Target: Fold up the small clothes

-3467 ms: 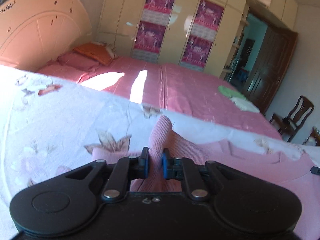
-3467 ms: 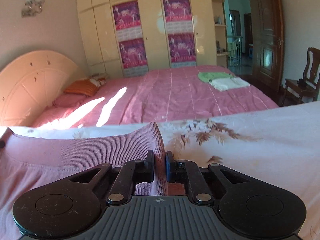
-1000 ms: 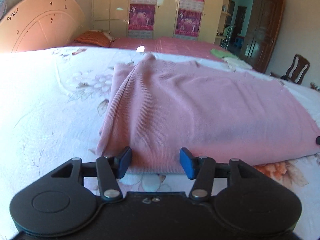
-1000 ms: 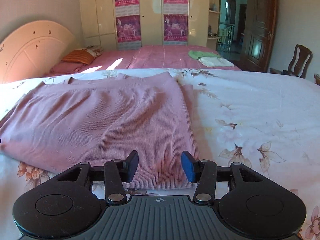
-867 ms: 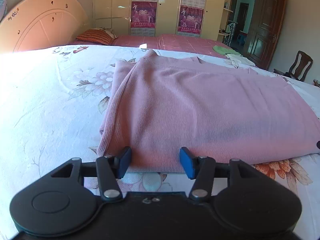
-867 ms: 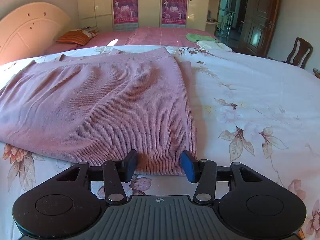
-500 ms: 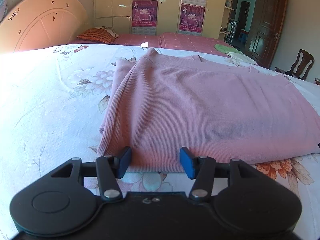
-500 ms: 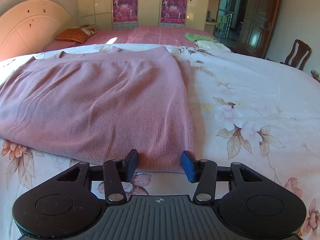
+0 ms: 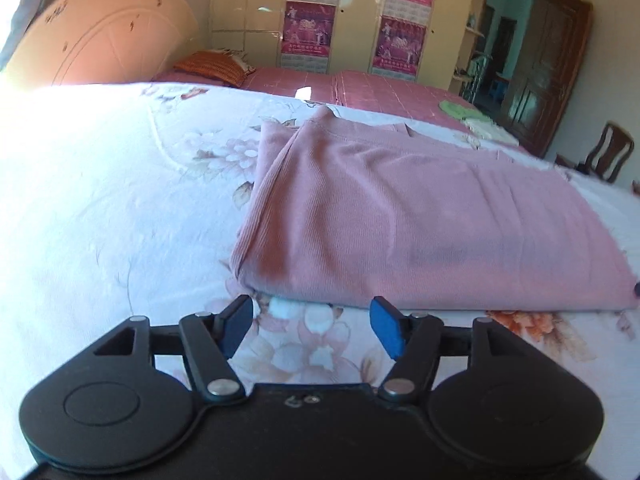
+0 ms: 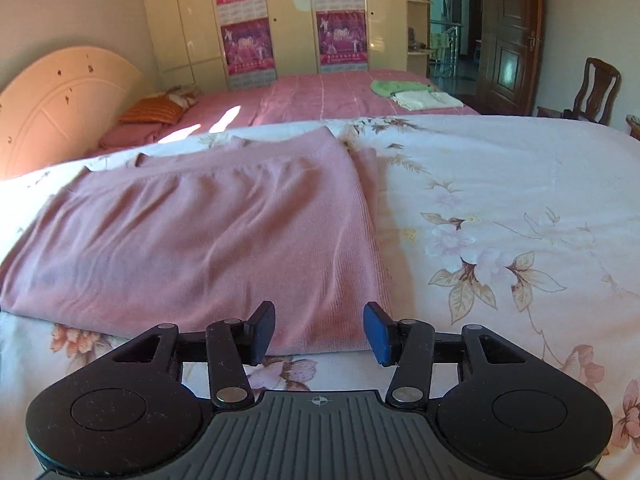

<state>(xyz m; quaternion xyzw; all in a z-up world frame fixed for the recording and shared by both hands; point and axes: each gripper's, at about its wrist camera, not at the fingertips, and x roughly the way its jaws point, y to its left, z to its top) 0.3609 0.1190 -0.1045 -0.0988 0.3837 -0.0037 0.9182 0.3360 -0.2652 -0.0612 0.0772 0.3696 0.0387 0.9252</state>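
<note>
From the left wrist, the left gripper (image 9: 311, 326) is spread wide and grips nothing, just short of the folded pink knit top (image 9: 420, 224) lying on the floral bedsheet (image 9: 112, 200). From the right wrist, the right gripper (image 10: 319, 330) is likewise spread, straddling the top's (image 10: 208, 240) near right corner.

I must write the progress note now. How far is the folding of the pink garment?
Done: the pink garment lies doubled over on the floral sheet, one fold made. In hand: nothing; the left gripper and the right gripper are both open at its near edge. Left, probably: another fold to make it smaller.
</note>
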